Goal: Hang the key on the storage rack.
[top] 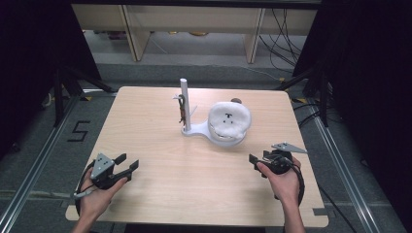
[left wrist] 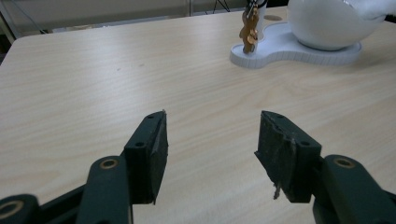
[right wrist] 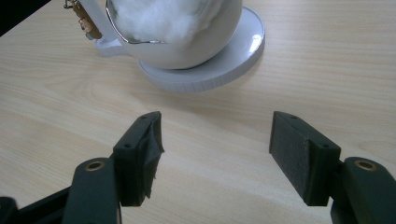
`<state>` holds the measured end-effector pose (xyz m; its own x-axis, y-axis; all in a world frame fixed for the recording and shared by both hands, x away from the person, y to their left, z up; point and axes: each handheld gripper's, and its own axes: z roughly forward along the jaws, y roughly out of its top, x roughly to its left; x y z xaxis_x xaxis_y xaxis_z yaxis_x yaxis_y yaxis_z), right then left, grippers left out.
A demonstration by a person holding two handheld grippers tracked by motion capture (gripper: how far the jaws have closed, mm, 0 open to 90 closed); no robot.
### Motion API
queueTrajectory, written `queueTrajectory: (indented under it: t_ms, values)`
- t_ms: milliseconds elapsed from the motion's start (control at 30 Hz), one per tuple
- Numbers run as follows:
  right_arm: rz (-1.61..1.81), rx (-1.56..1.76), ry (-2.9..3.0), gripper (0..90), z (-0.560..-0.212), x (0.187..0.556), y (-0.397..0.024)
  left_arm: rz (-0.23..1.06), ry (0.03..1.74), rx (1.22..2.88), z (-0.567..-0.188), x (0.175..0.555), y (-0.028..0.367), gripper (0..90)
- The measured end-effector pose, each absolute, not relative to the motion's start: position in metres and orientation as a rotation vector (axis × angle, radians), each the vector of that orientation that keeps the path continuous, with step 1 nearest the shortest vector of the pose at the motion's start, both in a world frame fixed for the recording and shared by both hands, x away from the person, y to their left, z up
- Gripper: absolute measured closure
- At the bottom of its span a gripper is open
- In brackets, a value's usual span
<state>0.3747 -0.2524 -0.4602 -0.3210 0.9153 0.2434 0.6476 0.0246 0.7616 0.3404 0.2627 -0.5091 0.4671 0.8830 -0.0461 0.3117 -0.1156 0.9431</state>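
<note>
Left gripper (top: 130, 167) open, empty; right gripper (right wrist: 215, 154) open; keychain(?) (left wrist: 249, 29) hanging.

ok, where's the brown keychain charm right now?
High view: the brown keychain charm hangs beside the white post at table centre, just left of the white bowl.

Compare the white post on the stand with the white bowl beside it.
The post is thin and stands upright, while the bowl is wide, round and tilted. The post has a brown trinket hanging at its side; the bowl holds white fluffy stuffing with small dark marks. The post stands at the narrow end of the base, the bowl on its round end. Both are white and share that base.
</note>
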Motion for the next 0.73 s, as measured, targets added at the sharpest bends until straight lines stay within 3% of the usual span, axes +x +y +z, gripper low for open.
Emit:
queueTrajectory:
  t_ms: [733]
  values:
    - [1.190,1.578,2.036,33.7,-0.481,0.379,-0.242,0.732,1.029,1.620,-0.524,0.333,0.267,37.8]
